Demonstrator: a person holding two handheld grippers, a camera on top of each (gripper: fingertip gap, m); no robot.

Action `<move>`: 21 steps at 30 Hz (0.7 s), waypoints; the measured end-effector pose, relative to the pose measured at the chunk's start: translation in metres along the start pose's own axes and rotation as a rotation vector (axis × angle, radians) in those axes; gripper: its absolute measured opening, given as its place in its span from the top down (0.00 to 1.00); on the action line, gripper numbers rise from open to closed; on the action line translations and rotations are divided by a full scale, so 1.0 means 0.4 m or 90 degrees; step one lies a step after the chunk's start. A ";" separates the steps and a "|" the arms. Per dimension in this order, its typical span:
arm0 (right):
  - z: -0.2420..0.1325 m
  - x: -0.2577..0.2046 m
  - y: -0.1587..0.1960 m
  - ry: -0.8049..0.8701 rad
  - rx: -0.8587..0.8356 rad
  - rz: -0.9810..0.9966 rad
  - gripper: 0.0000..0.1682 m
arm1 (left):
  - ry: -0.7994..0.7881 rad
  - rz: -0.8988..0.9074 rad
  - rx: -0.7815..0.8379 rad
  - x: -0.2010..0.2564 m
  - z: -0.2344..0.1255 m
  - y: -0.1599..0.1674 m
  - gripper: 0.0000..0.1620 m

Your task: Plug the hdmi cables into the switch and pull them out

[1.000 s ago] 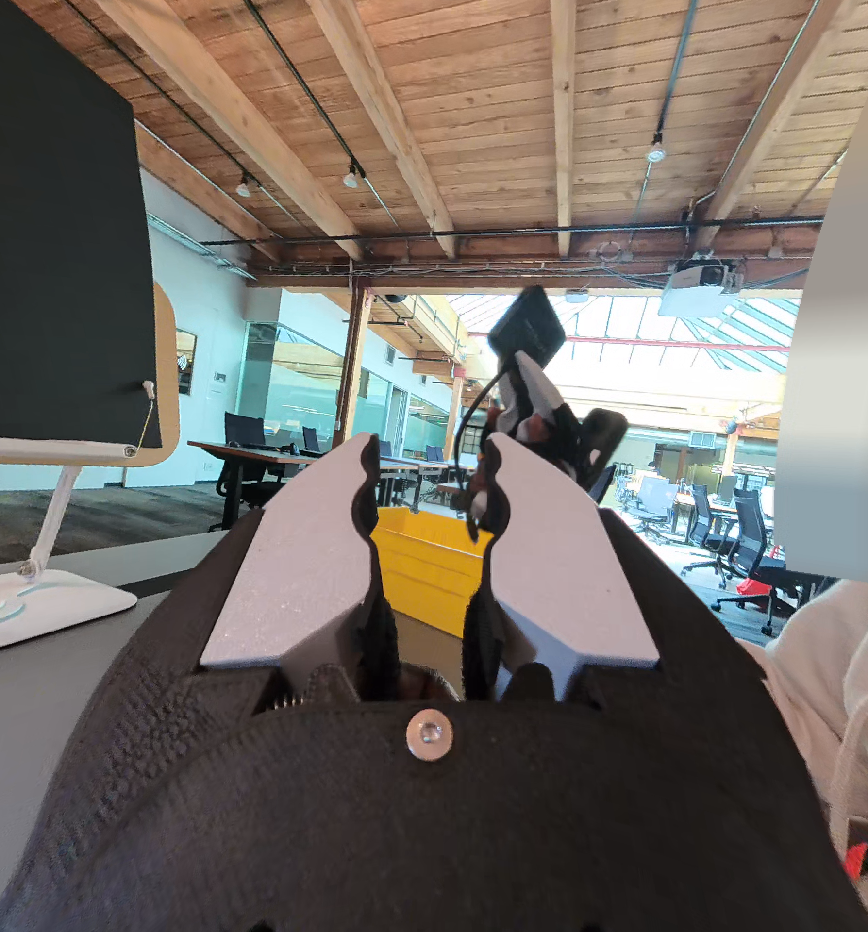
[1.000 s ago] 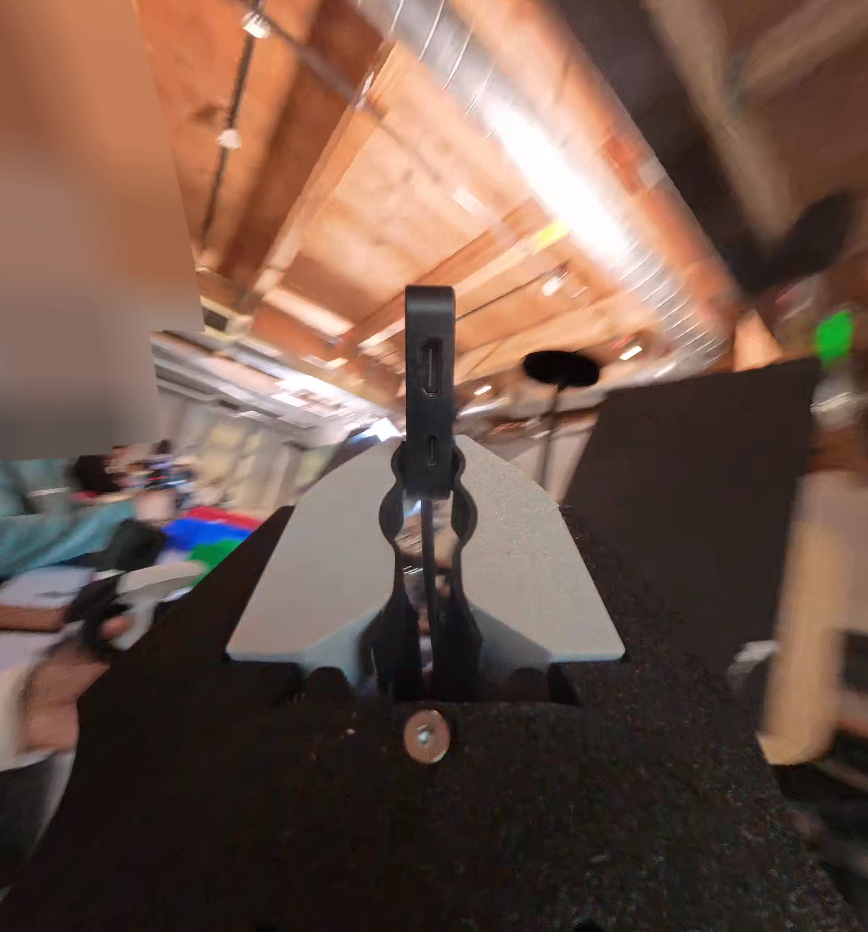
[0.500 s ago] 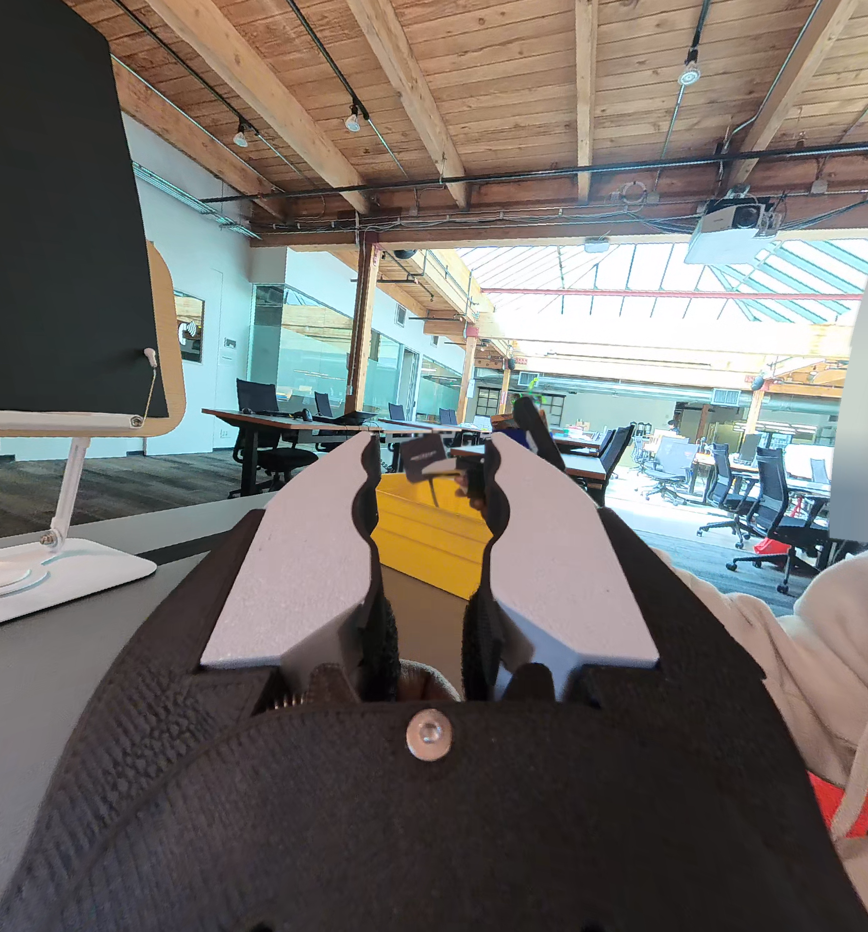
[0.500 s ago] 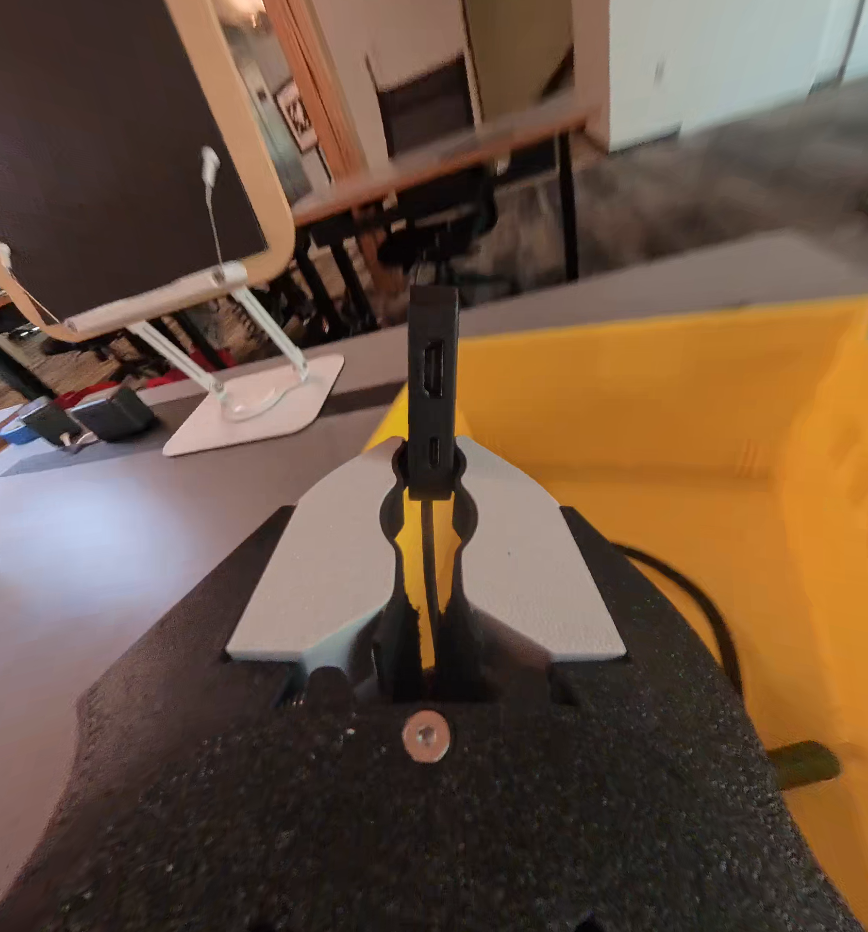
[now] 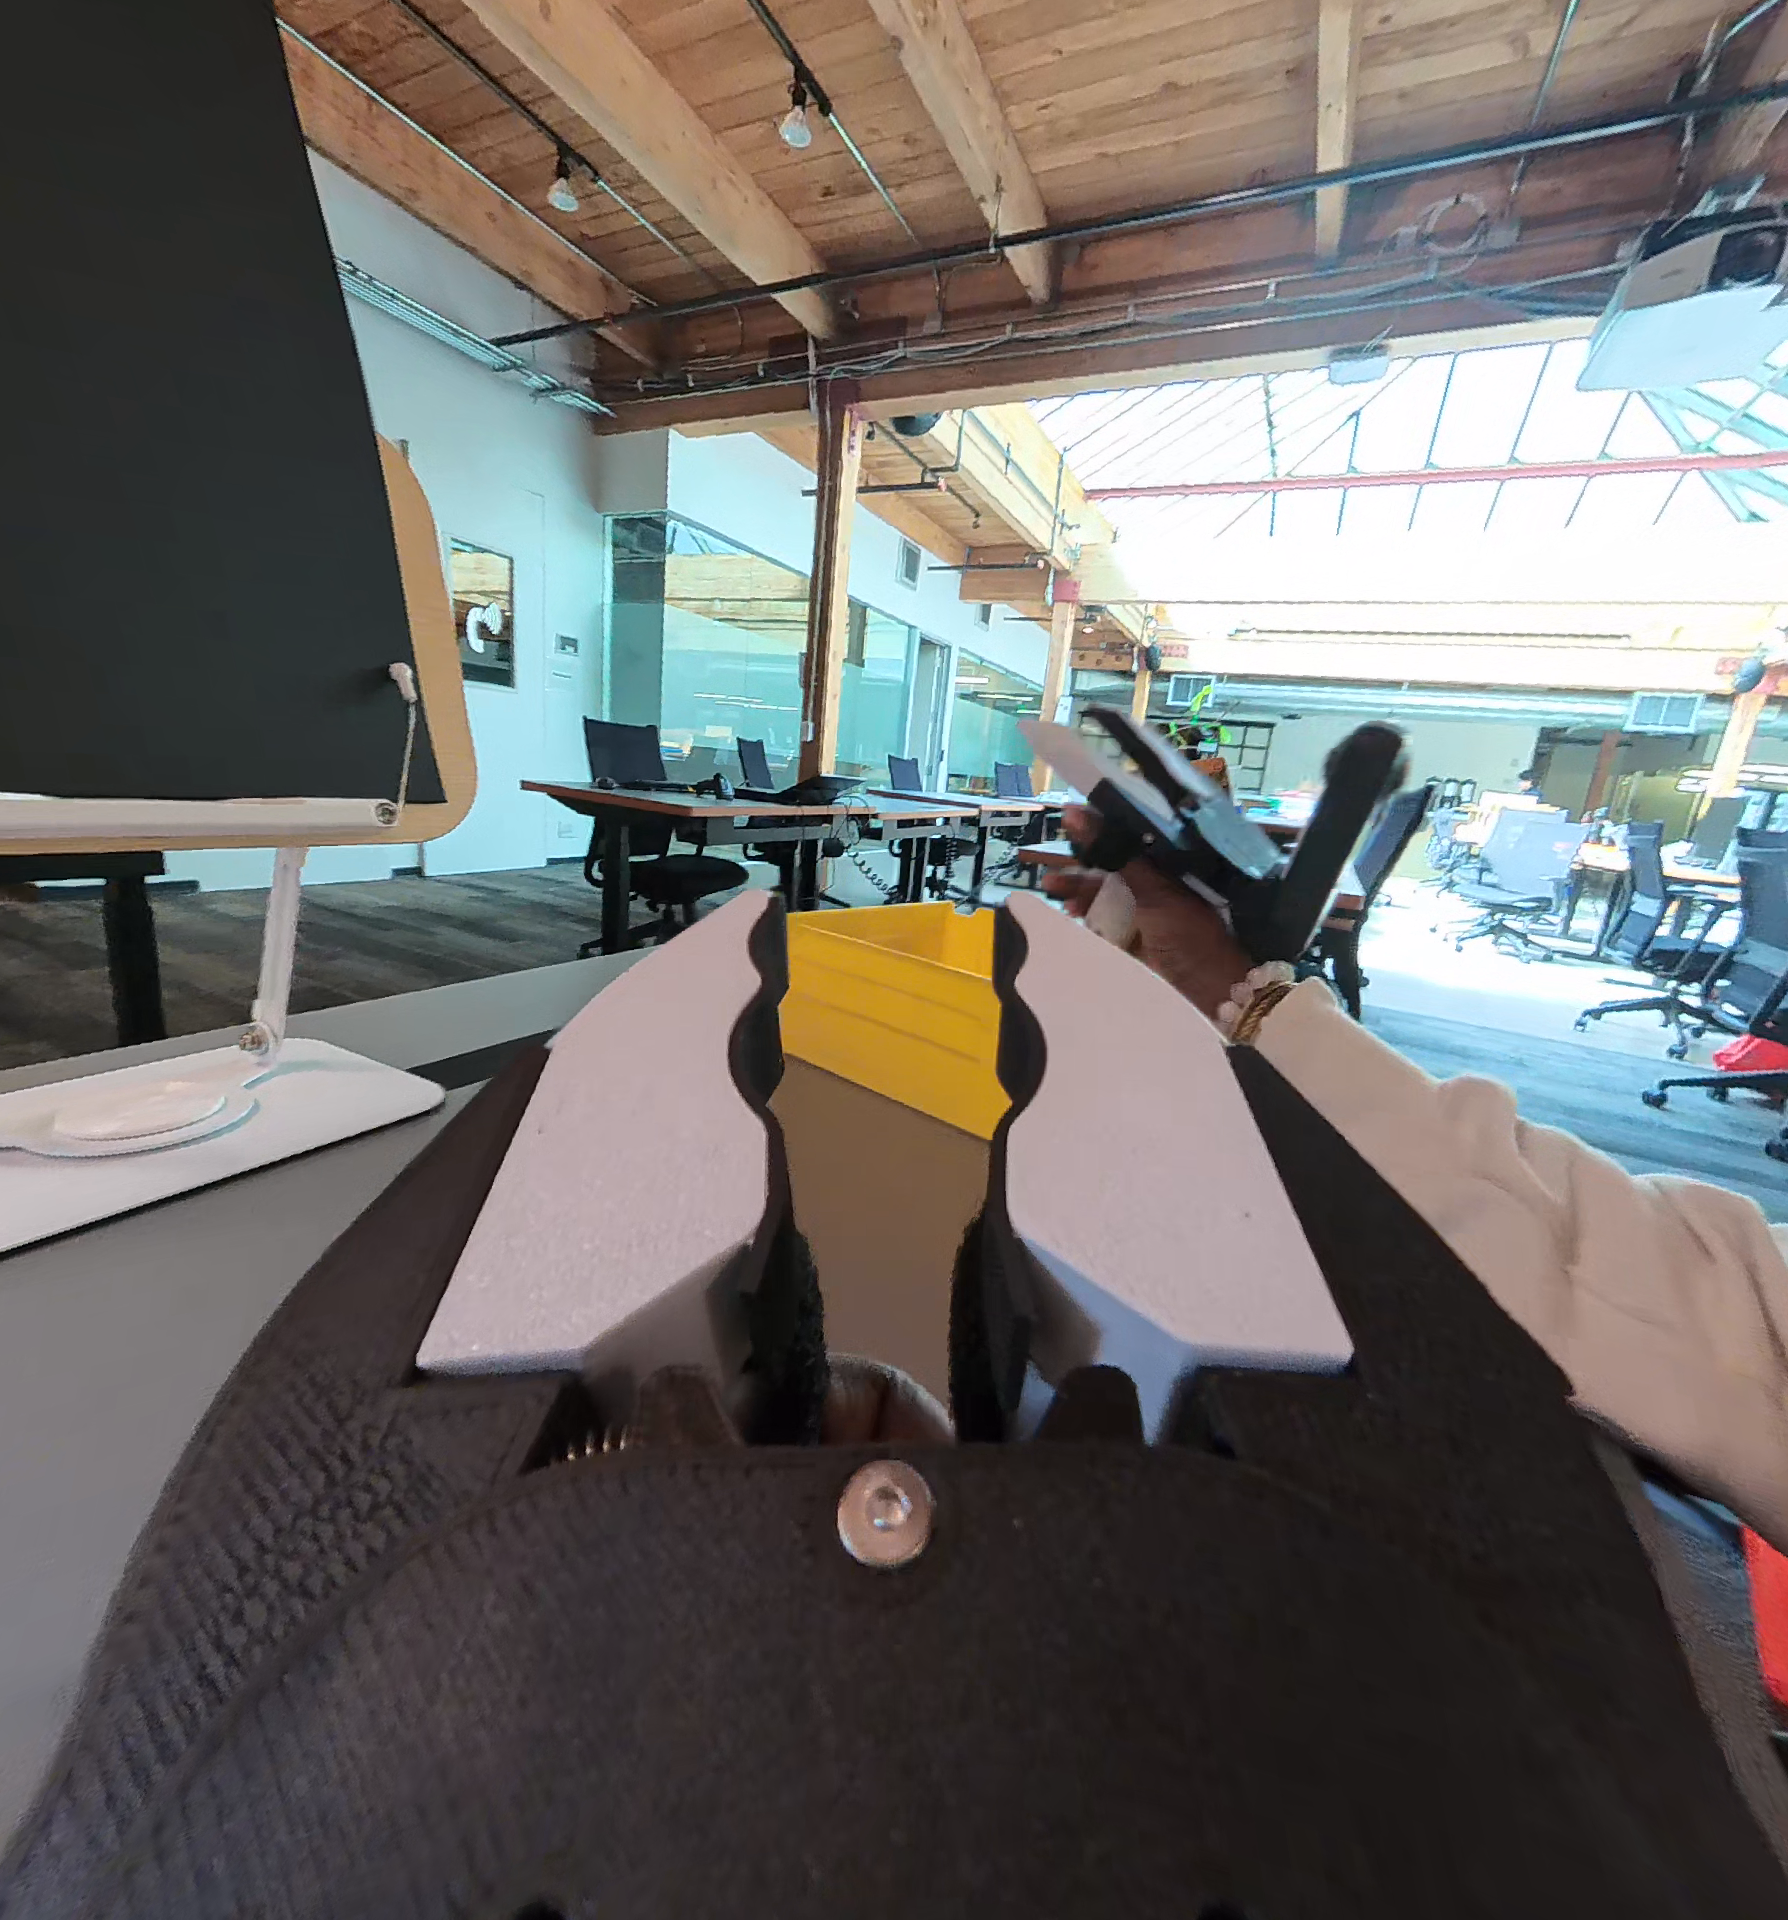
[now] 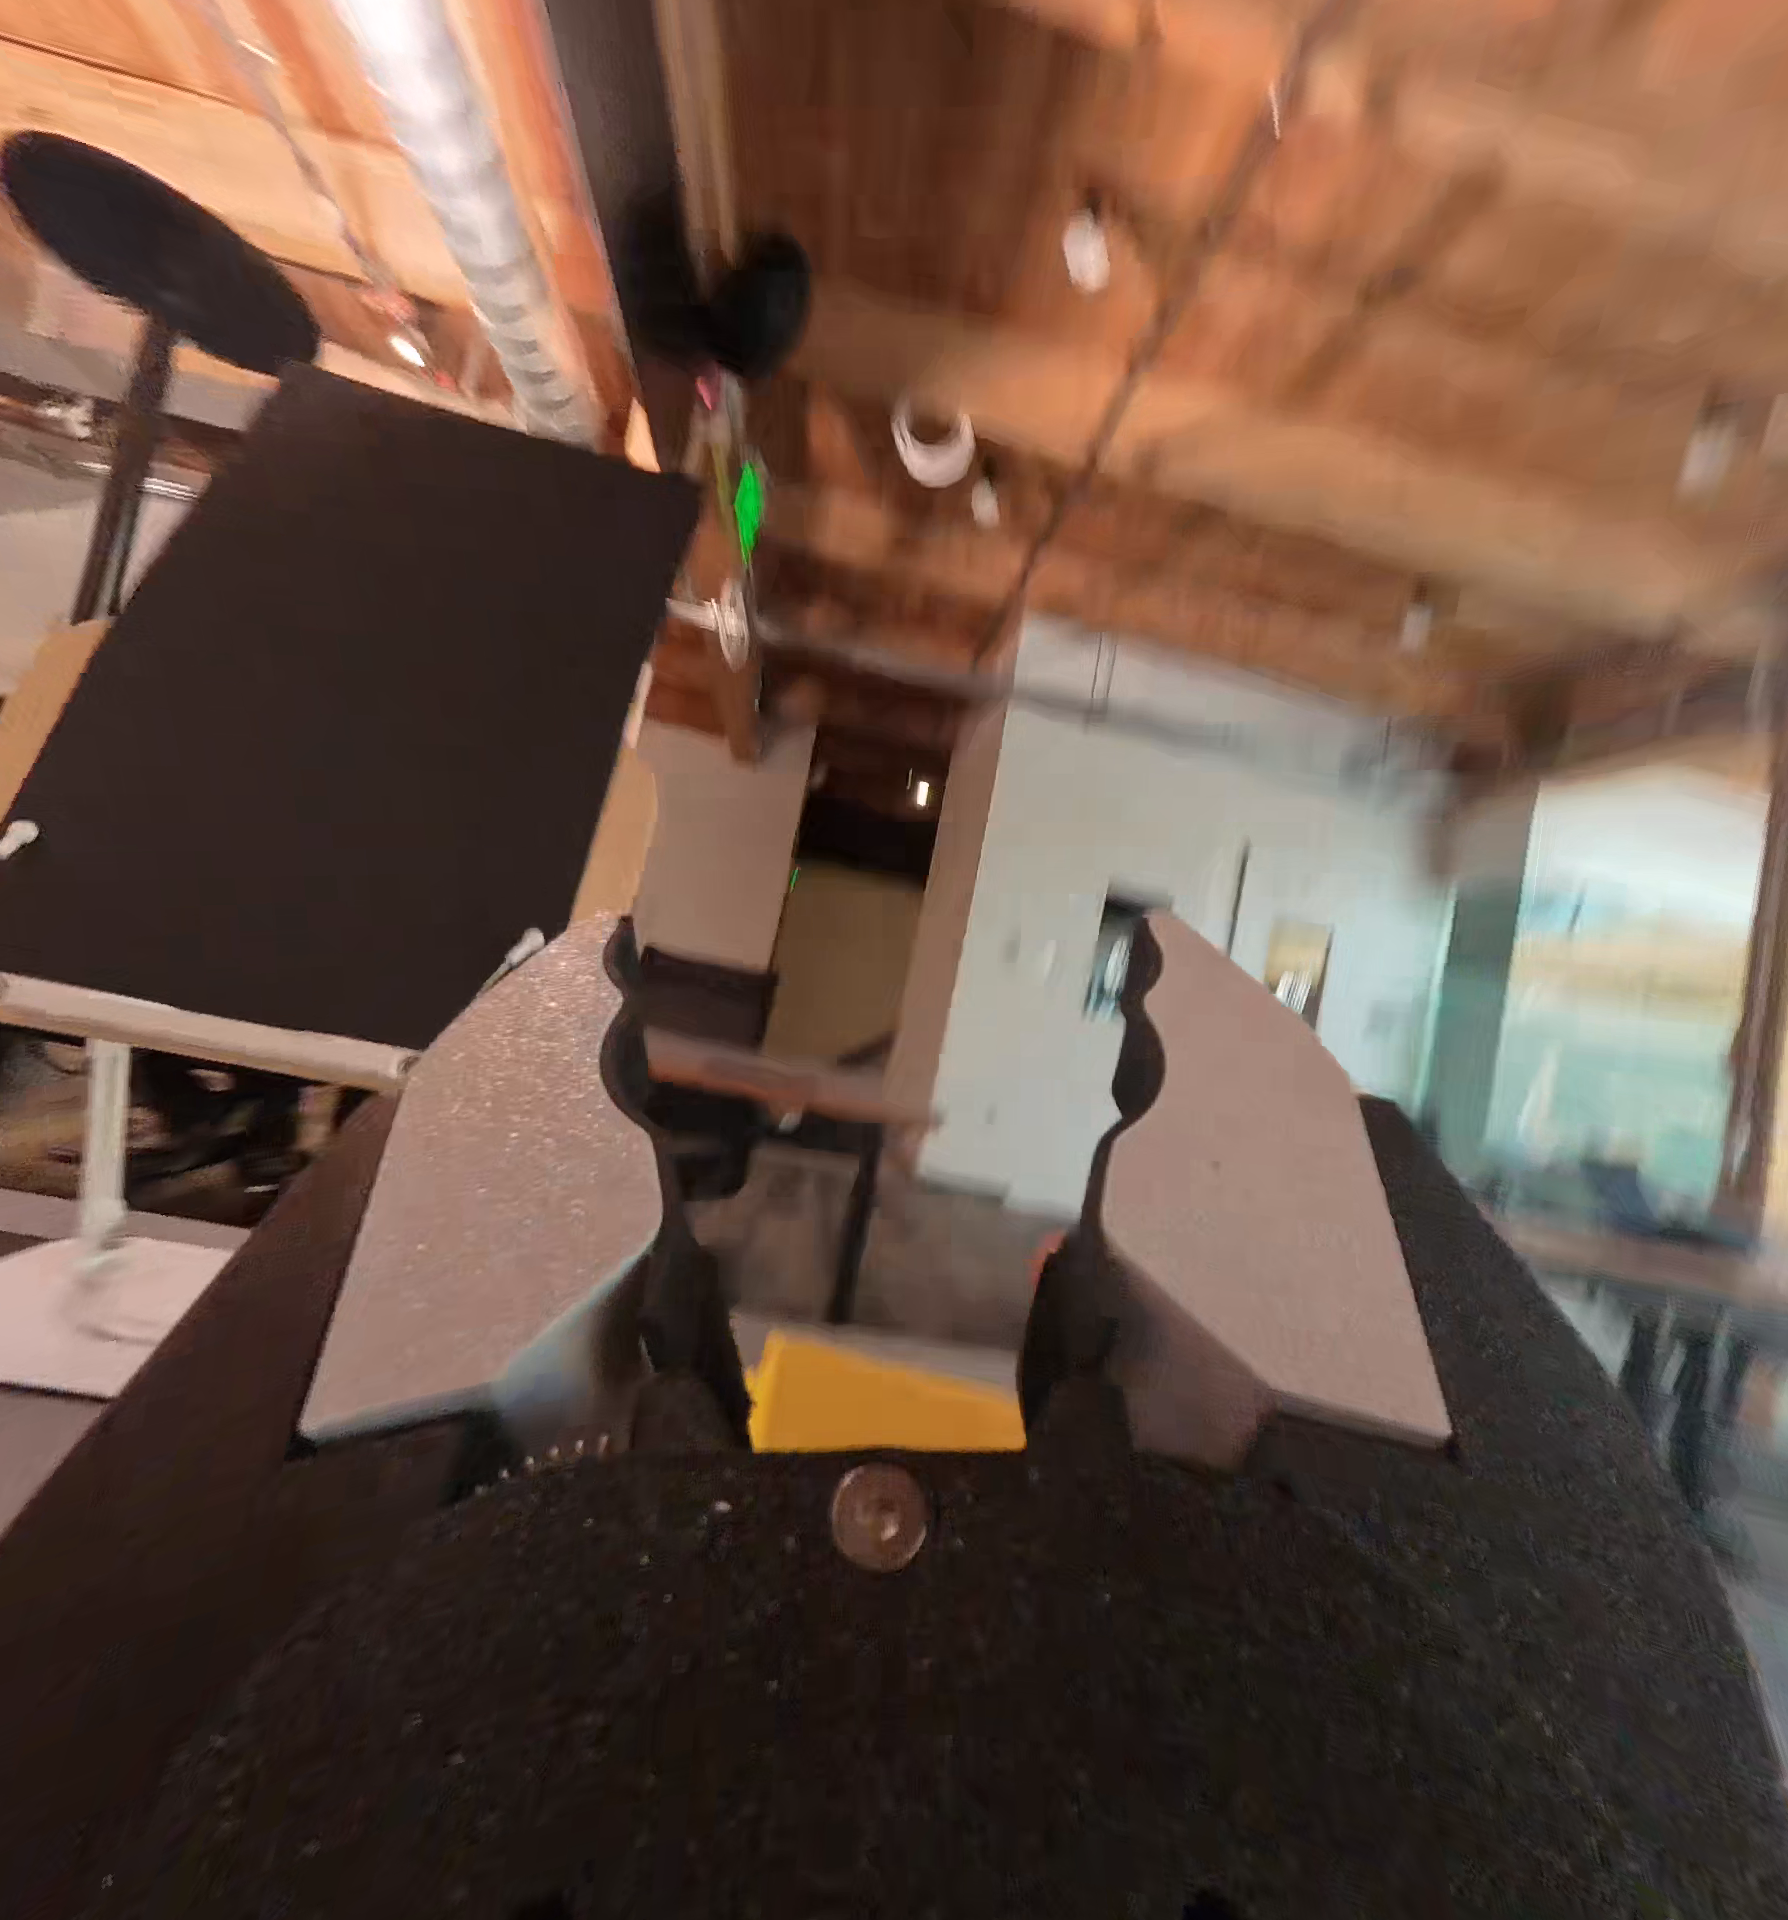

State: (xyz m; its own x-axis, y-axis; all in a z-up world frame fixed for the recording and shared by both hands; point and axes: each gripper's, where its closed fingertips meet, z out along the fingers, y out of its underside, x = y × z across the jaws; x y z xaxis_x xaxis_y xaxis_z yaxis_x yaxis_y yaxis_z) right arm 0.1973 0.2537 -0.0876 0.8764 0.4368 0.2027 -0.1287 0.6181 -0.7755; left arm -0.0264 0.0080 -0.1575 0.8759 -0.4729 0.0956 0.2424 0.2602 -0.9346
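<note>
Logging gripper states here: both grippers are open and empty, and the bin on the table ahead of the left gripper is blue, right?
The colour is wrong: the bin is yellow, not blue, as the left wrist view shows. The rest holds: the left gripper and the right gripper are both open and empty.

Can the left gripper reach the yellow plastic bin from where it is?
Probably yes. The left gripper is open and empty, pointing straight at the yellow plastic bin ahead on the grey table, with only bare tabletop showing between its fingers.
</note>
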 end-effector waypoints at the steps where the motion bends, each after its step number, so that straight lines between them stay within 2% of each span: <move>1: 0.000 -0.041 -0.035 -0.024 0.048 -0.058 0.44 | -0.011 0.010 -0.001 -0.005 0.001 0.002 0.77; 3: -0.002 -0.134 -0.067 -0.087 0.096 -0.141 0.38 | -0.042 0.040 -0.002 -0.021 0.000 0.004 0.76; 7: 0.004 -0.277 -0.007 -0.197 0.022 -0.325 0.31 | -0.098 0.132 -0.016 -0.047 0.001 0.012 0.70; 9: 0.005 -0.302 0.033 -0.206 -0.024 -0.450 0.28 | -0.133 0.191 -0.043 -0.064 0.003 0.023 0.59; 11: 0.007 -0.309 0.060 -0.205 -0.058 -0.523 0.25 | -0.148 0.250 -0.062 -0.069 0.008 0.028 0.43; 13: 0.010 -0.304 0.065 -0.194 -0.069 -0.518 0.25 | -0.131 0.279 -0.070 -0.056 0.015 0.034 0.29; 15: 0.014 -0.287 0.067 -0.178 -0.086 -0.484 0.25 | -0.103 0.276 -0.077 -0.040 0.023 0.044 0.21; 18: 0.019 -0.254 0.077 -0.158 -0.115 -0.437 0.26 | -0.033 0.242 -0.112 -0.005 0.031 0.079 0.21; 21: 0.020 -0.237 0.100 -0.155 -0.149 -0.399 0.26 | 0.027 0.198 -0.210 0.017 0.029 0.151 0.21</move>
State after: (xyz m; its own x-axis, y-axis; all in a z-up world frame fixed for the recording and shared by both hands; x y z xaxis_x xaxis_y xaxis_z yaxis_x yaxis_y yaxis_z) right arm 0.1055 0.2423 -0.1328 0.6210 0.1952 0.7591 0.4930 0.6557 -0.5719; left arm -0.0011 0.0303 -0.2095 0.8667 -0.4504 -0.2146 -0.1815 0.1160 -0.9765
